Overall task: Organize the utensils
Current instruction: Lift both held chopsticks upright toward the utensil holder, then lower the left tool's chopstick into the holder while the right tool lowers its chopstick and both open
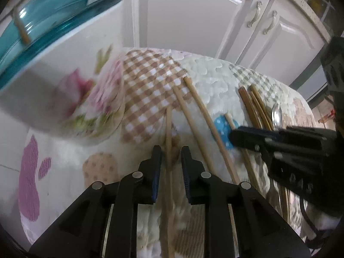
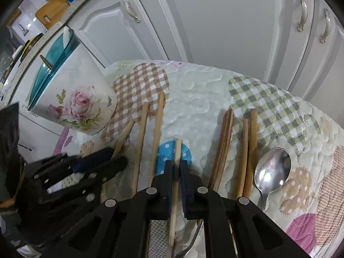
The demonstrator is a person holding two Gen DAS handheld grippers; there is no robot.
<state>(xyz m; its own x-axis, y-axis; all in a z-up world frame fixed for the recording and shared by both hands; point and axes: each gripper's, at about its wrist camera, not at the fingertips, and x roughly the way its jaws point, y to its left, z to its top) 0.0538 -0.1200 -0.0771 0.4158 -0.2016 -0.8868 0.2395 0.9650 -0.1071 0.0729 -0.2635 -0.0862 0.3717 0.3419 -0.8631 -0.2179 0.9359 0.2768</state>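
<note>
Left wrist view: my left gripper (image 1: 171, 157) is spread apart astride a light chopstick (image 1: 168, 133) lying on the quilted mat (image 1: 206, 77), gripping nothing yet; the floral holder (image 1: 64, 90) stands toward the mat's far left corner.

Right wrist view: my right gripper (image 2: 175, 167) is clenched on another chopstick (image 2: 177, 150) mid-mat; darker chopsticks (image 2: 223, 146) and a spoon (image 2: 272, 169) lie toward the right edge. I judge this the pickup step; next, lift and carry it into the holder.

No readable text, label, brand, number or sign appears in either wrist view. The floral utensil holder (image 2: 75, 105) at ten o'clock carries only painted roses (no lettering), and the quilted cloth (image 2: 204, 99) shows patterns alone.
</note>
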